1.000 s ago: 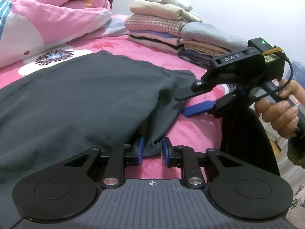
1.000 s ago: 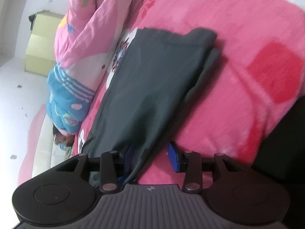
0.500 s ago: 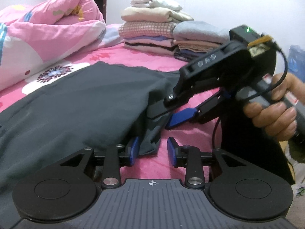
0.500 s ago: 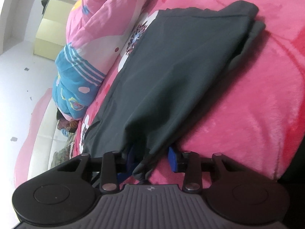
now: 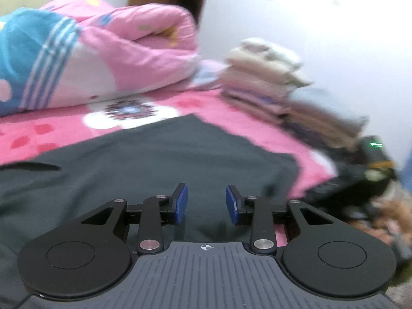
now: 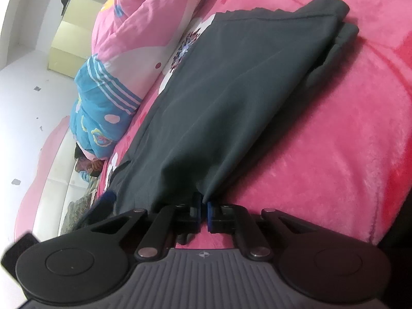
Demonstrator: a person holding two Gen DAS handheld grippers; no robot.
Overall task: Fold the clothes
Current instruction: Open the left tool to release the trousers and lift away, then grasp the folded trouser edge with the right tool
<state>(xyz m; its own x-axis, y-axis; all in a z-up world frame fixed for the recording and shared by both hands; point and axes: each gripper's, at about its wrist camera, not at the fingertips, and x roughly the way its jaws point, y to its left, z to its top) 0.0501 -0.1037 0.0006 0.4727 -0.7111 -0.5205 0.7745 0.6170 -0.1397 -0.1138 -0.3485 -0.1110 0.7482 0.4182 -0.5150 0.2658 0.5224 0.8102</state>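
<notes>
Your right gripper (image 6: 203,212) has just closed its fingers on the dark garment's (image 6: 244,97) edge near the bed's (image 6: 347,128) side. The left gripper (image 5: 206,203), fingers apart and empty, apparently hovers over it; regrip there before lifting.

Dark grey garment spread on the pink bed

The dark grey garment (image 6: 231,108) lies flat and long across the pink bed, plain and smooth with a few soft creases. Its far end is doubled over, so a second layer peeks out beneath the top edge. One near corner is bunched and drawn up off the bed where the right tongs (image 6: 203,209) pinch it. From the other side the cloth (image 5: 154,164) runs wide and level, one far corner pointing toward the flower print.
</notes>
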